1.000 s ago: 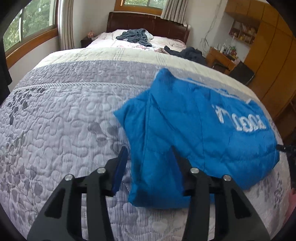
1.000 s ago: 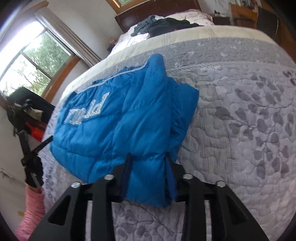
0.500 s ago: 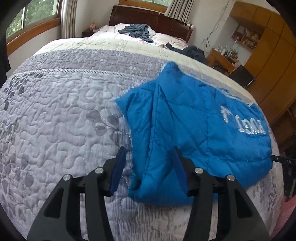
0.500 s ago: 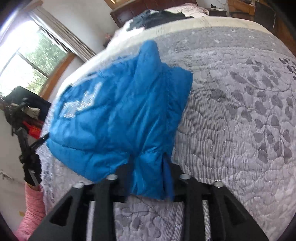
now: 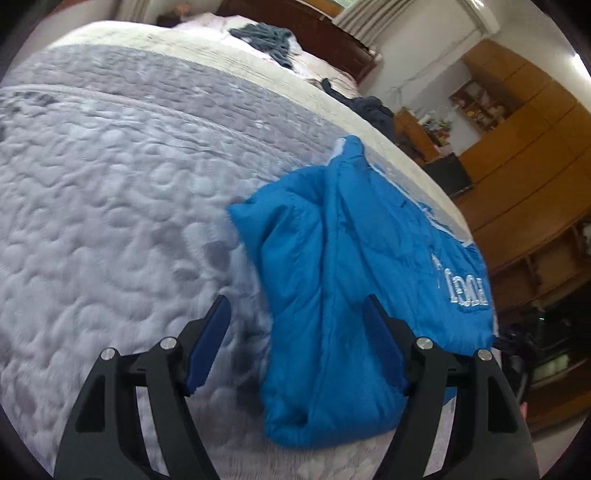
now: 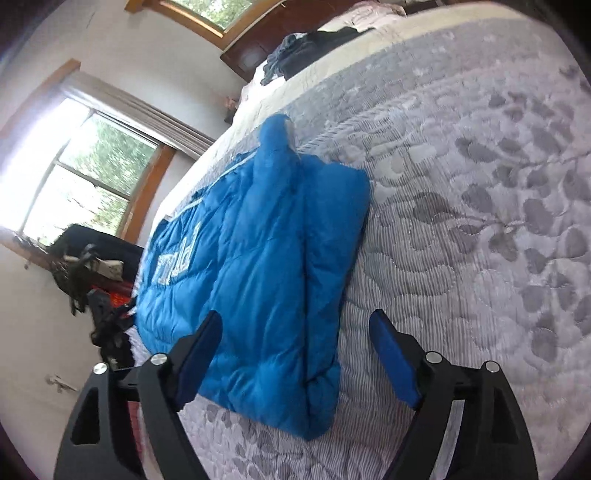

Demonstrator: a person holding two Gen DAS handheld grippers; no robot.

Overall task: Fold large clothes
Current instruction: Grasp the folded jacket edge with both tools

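A blue padded jacket (image 5: 354, 280) with white lettering lies folded on the grey quilted bedspread (image 5: 110, 192). In the left wrist view my left gripper (image 5: 297, 312) stands open above the jacket's near corner, nothing between its fingers. The right wrist view shows the same blue jacket (image 6: 258, 266) flat on the bedspread (image 6: 480, 221). My right gripper (image 6: 295, 325) is open there too, its jaws spread wide over the jacket's near edge and holding nothing.
Dark clothes (image 5: 266, 37) lie by the wooden headboard (image 5: 314, 26) at the far end of the bed. Wooden cabinets (image 5: 517, 155) stand to the right. A window (image 6: 81, 177) and a dark cluttered stand (image 6: 92, 288) sit beside the bed.
My right gripper has let go of the jacket's corner and now stands open. My left gripper has opened wider. The jacket has settled flat on the bed.
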